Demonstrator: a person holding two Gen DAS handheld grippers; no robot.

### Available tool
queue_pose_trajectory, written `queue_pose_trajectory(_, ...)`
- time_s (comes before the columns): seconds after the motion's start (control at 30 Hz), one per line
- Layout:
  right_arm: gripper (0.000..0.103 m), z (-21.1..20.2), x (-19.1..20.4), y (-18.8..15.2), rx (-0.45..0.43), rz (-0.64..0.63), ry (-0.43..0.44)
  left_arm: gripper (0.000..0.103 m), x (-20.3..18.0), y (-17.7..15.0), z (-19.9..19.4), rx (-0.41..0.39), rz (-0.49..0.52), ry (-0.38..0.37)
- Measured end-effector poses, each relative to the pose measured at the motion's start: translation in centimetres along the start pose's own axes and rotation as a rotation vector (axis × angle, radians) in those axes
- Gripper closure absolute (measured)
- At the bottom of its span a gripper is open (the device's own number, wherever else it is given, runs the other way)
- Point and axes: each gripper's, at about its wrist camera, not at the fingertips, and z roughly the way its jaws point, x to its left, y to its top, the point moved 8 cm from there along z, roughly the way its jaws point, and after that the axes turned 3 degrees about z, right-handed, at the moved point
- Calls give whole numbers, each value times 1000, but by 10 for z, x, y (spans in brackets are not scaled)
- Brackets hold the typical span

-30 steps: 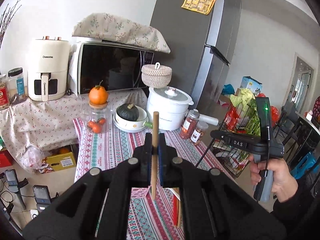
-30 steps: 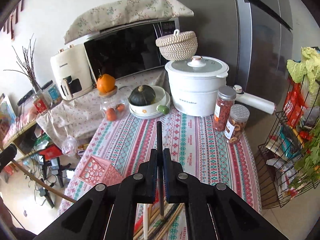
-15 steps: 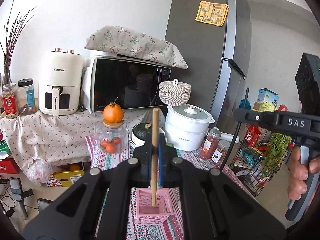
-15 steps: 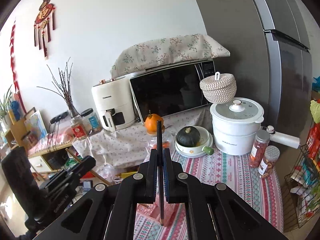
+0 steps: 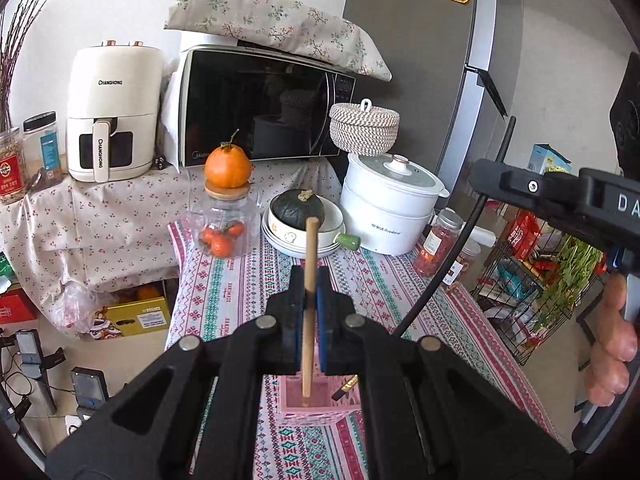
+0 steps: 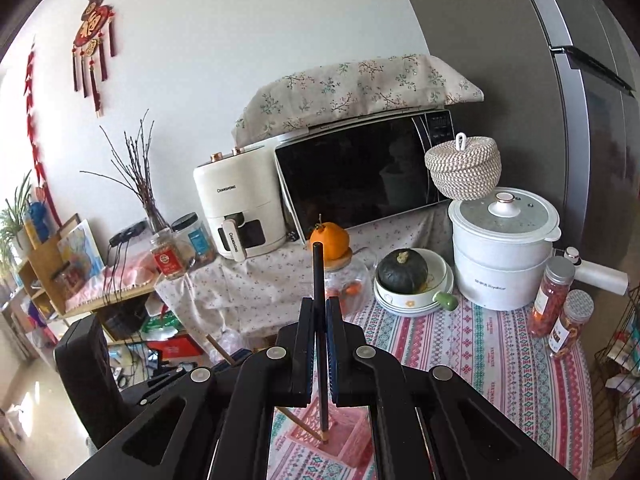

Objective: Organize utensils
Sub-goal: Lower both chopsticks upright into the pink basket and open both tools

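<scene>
"CHANGHONG" on white air fryer [image 5: 114,114]

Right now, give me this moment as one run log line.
left gripper: shut on wooden chopstick | right gripper: shut on black chopstick | both tips in pink basket

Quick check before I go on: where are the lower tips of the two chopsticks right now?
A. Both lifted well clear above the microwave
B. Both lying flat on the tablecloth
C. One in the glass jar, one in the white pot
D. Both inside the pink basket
D: the wooden chopstick and the black chopstick each end inside the pink basket, both clamped upright.
</scene>
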Motion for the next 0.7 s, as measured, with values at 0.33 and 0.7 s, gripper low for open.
queue_pose_trajectory(0.33,98,46,-14,-25,115,2,-18,97,8,-9,19,70,-46,0)
queue_pose_trajectory(0.7,95,62,-24,-28,127,11,-24,68,9,-6,15,45,-22,49)
